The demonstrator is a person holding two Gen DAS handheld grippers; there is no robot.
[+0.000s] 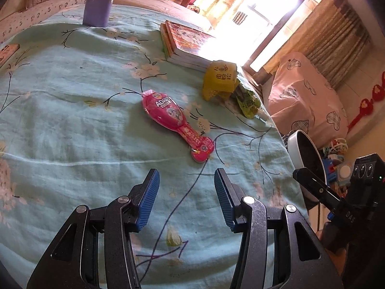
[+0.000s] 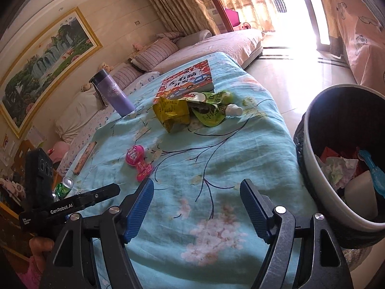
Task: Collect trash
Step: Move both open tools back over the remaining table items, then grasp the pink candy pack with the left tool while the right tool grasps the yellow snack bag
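L gripper (image 1: 186, 183): tilted down over bedspread (image 1: 72, 120), jaws apart, empty
R gripper (image 2: 197, 195): angled down, jaws wide, empty
Pink pouch (image 1: 176, 124): just ahead of L
Yellow wrapper (image 1: 220, 80), green pouch (image 2: 211, 110): by book (image 2: 187, 82)
Bin (image 2: 312, 175): right of bed, trash inside

— What's under my right gripper (image 2: 196, 187)?

— Jaws apart, nothing between them, over the floral blue cloth (image 2: 192, 168).

— Trash on it?

— Pink wrapper (image 2: 138, 162) just beyond my left finger. Farther off, yellow packet (image 2: 172, 112) touching a green pouch (image 2: 211, 110), both beside the book (image 2: 186, 82). Purple flask (image 2: 114, 94) stands upright, far left.

— And the bin (image 2: 312, 187)?

— At my right, against the cloth's edge; scraps inside. My left gripper's body (image 2: 72, 202) shows low left.
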